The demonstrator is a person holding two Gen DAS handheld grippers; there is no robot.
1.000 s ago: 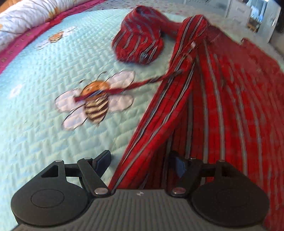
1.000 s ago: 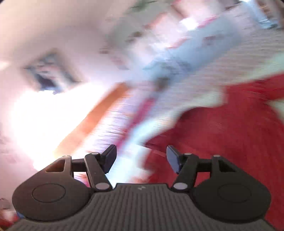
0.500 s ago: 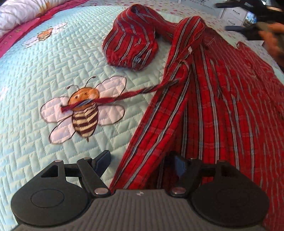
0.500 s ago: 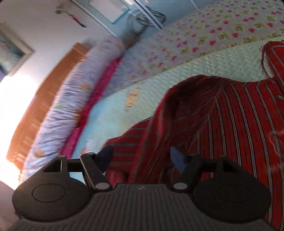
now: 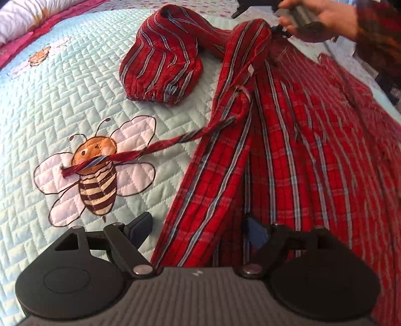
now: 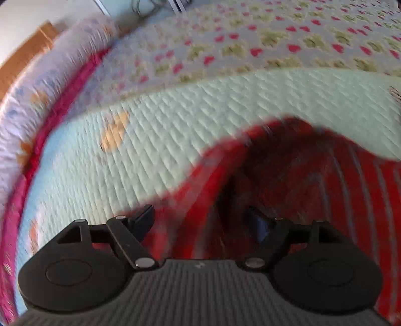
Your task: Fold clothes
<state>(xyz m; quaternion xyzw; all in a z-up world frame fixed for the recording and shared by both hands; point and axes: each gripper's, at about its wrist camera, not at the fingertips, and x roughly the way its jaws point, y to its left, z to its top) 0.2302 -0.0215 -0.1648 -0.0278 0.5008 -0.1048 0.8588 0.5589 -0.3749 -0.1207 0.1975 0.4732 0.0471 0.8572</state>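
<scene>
Lying spread across the pale-blue quilted bedspread [image 5: 62, 82], the red plaid cloth garment with blue-white stripes [image 5: 288, 155] has one gathered-cuff sleeve [image 5: 160, 65] bunched at the far side and a thin twisted tie [image 5: 140, 154] trailing over the stitched bee appliqué [image 5: 96, 175]. Left gripper [image 5: 198, 223], angled steeply downward, straddles the garment's folded near edge; its jaws have just been opening and stand apart, cloth between them but not pinched. Right gripper [image 6: 200, 218], likewise tilted downward, hovers over a raised fold of the same garment; its jaws have just been opening and are released, with blurred red cloth between them. In the left wrist view, the person's right hand [image 5: 323, 15] grips the gripper handle above the garment's far end, a dark plaid sleeve cuff [image 5: 376, 30] behind it.
</scene>
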